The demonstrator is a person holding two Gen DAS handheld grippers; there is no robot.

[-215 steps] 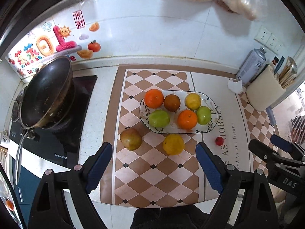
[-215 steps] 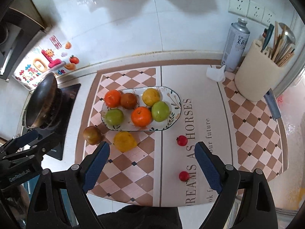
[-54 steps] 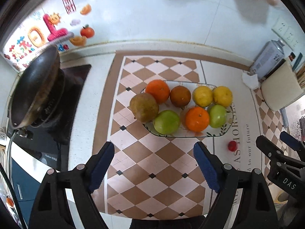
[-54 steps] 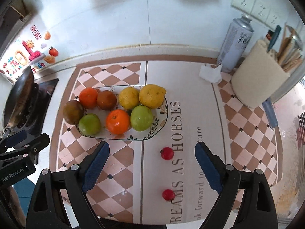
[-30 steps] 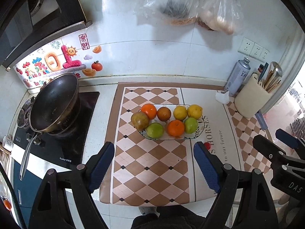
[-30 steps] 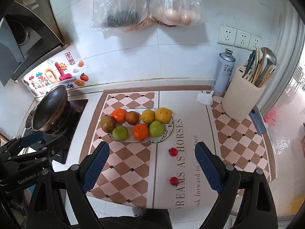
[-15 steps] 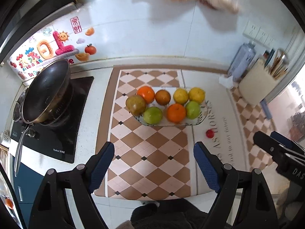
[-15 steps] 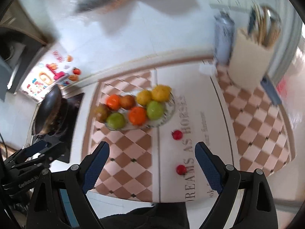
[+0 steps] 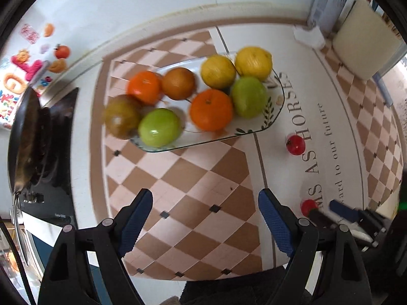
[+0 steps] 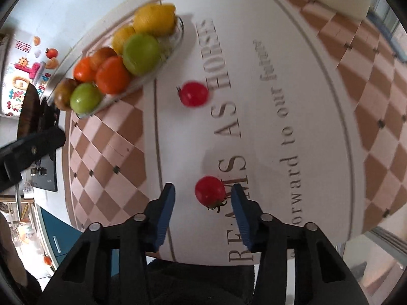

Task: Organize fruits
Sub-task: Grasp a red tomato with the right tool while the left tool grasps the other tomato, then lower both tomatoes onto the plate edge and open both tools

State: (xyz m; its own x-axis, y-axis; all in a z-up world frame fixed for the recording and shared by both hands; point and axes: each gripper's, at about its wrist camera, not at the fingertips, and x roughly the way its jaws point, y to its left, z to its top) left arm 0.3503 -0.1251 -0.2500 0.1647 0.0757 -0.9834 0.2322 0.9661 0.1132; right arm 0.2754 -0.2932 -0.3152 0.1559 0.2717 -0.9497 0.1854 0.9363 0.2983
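A patterned oval plate (image 9: 273,119) holds several oranges, green and yellow fruits; it also shows in the right wrist view (image 10: 178,35). A brown fruit (image 9: 122,117) sits at its left end. Two small red tomatoes lie on the mat: the far tomato (image 10: 193,94) and the near tomato (image 10: 210,191). My right gripper (image 10: 202,193) is open, with the near tomato between its fingers, close to the right finger (image 10: 240,208). My left gripper (image 9: 204,211) is open and empty above the checked mat, in front of the plate.
A black pan (image 9: 24,137) sits on the stove at the left. A cream utensil holder (image 9: 363,50), a spray can (image 9: 328,2) and a crumpled tissue (image 9: 307,36) stand at the back right. The counter's front edge is just below both grippers.
Both grippers have dropped down close to the counter. The right gripper has moved in around the near tomato; the left has come closer to the plate.
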